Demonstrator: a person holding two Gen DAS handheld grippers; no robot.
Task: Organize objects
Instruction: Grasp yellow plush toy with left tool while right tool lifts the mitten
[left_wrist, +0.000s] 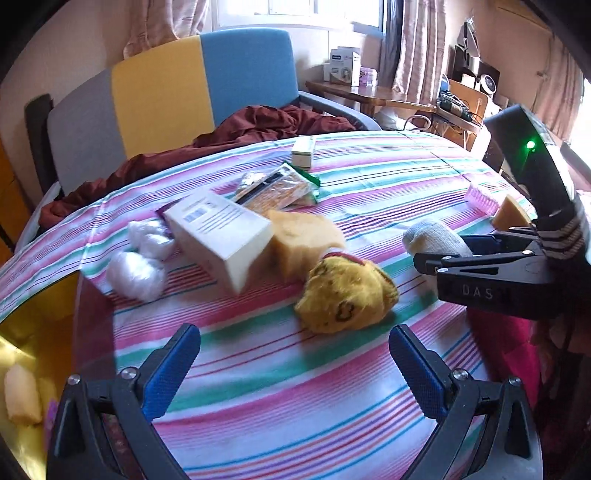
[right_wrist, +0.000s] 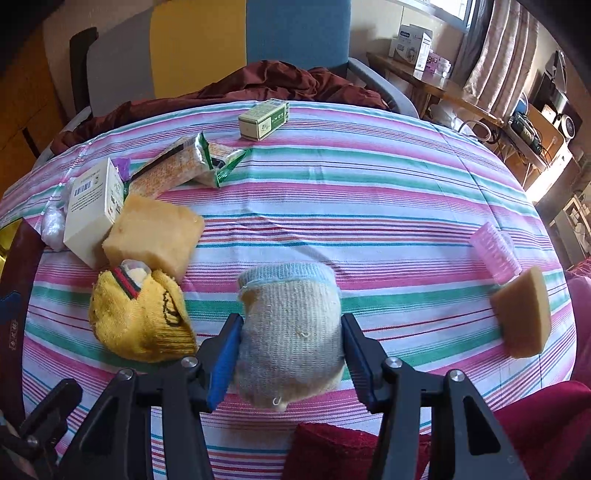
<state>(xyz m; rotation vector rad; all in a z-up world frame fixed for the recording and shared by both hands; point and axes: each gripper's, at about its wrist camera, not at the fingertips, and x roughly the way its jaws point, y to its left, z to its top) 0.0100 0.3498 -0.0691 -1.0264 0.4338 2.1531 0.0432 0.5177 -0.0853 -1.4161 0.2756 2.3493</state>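
My right gripper (right_wrist: 291, 354) is shut on a rolled cream sock (right_wrist: 291, 332) with a blue cuff, just over the striped tablecloth (right_wrist: 369, 192). The sock also shows in the left wrist view (left_wrist: 432, 236), held by the right gripper (left_wrist: 424, 258). My left gripper (left_wrist: 295, 365) is open and empty, low over the cloth, just short of a rolled yellow sock (left_wrist: 347, 295), also in the right wrist view (right_wrist: 140, 317). A yellow sponge (right_wrist: 151, 232), a white box (right_wrist: 92, 206) and snack packets (right_wrist: 184, 166) lie at the left.
A small green box (right_wrist: 264, 120) sits at the far edge. A pink hair roller (right_wrist: 495, 251) and an orange sponge wedge (right_wrist: 524, 314) lie at the right. White plastic wads (left_wrist: 140, 258) lie left of the white box. A maroon cloth (left_wrist: 258, 125) and a chair (left_wrist: 166, 88) stand behind.
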